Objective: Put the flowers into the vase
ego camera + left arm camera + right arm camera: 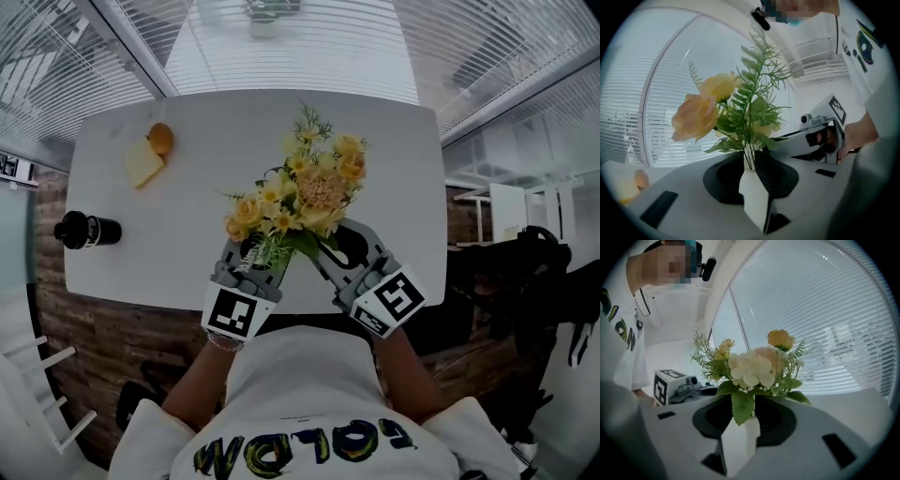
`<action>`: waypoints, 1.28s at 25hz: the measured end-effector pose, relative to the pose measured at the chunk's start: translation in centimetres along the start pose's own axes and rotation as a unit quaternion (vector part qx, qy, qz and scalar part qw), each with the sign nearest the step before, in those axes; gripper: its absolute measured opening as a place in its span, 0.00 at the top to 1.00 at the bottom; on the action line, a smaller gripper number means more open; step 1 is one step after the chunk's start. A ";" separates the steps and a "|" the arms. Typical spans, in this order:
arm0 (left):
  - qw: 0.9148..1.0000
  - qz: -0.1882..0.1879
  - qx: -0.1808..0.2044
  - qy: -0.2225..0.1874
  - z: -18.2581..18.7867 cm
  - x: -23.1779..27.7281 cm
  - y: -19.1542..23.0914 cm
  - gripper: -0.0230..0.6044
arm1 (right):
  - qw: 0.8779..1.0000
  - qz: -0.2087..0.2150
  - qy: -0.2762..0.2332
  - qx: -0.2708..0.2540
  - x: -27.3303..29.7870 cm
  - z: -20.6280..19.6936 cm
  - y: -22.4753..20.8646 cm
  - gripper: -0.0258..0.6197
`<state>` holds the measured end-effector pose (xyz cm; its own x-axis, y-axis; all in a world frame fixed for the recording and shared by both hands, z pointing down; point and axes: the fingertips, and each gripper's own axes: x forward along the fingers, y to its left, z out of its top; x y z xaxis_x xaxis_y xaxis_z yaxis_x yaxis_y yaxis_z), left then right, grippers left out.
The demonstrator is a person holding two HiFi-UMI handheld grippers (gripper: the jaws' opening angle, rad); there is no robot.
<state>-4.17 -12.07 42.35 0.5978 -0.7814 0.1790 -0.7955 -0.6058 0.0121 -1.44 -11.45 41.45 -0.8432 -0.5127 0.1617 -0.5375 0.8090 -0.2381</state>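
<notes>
- Left claw (751, 164): pressed together on the thin stems of the rose bunch (696, 117); yellow roses and fern stand upright above my jaws.
- Right claw (745, 411): jaws spread; the stems and one hanging leaf of the cream bunch (752, 366) stand in the gap; the pads do not look to be pressing them.
- Flowers, place: both bunches are above the middle of the desk (187, 187), just in from its near edge; the heads crowd together and touch; my two claws sit side by side beneath them.
- Vase: none that I can be sure of; a black cylinder (86, 230) lies on its side at the desk's left edge, well apart from the flowers; I cannot tell whether it is the vase; anything directly under the blooms is hidden.
- Other stock: an orange (160, 138) touching a pale yellow slab (142, 166), near the far left corner; no part in the task.
- Step in hand, as I judge it: the carrying stage; bunches gathered, nothing seen seated in a vessel.
- Next move calls for: finding an upright mouth; steadying the cream bunch, since the spread jaws may let it tip; lowering the stems first, then releasing the rose bunch.
</notes>
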 end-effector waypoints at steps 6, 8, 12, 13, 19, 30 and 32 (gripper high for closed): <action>1.000 0.016 -0.018 0.003 -0.6 -0.7 0.6 0.81 | 1.000 -0.010 0.012 -0.006 -0.3 -0.6 -0.2 0.69; 0.999 0.020 -0.028 0.005 -0.6 -0.8 0.6 0.76 | 1.000 -0.012 0.016 -0.005 -0.6 -0.8 -0.3 0.68; 0.999 0.028 -0.042 0.007 -0.4 -1.2 0.7 0.70 | 1.000 -0.015 0.018 -0.008 -1.4 -0.6 -0.5 0.67; 0.998 0.030 -0.046 0.008 -0.4 -1.4 0.6 0.69 | 1.000 -0.015 0.017 -0.010 -1.6 -0.5 -0.5 0.67; 0.997 0.033 -0.066 0.000 0.4 -3.0 0.1 0.69 | 0.999 -0.025 0.010 -0.027 -3.0 0.6 -0.4 0.68; 0.994 0.072 -0.067 -0.044 4.4 -7.2 1.4 0.70 | 0.996 -0.061 -0.003 -0.062 -5.5 3.6 -0.1 0.73; 0.993 0.081 -0.071 -0.055 5.1 -7.9 1.7 0.71 | 0.995 -0.068 -0.006 -0.068 -6.0 4.2 0.0 0.74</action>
<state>-9.73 -7.64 35.89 0.4625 -0.8829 0.0810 -0.8830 -0.4505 0.1313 3.57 -9.58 36.41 -0.7629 -0.6232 0.1719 -0.6416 0.7625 -0.0829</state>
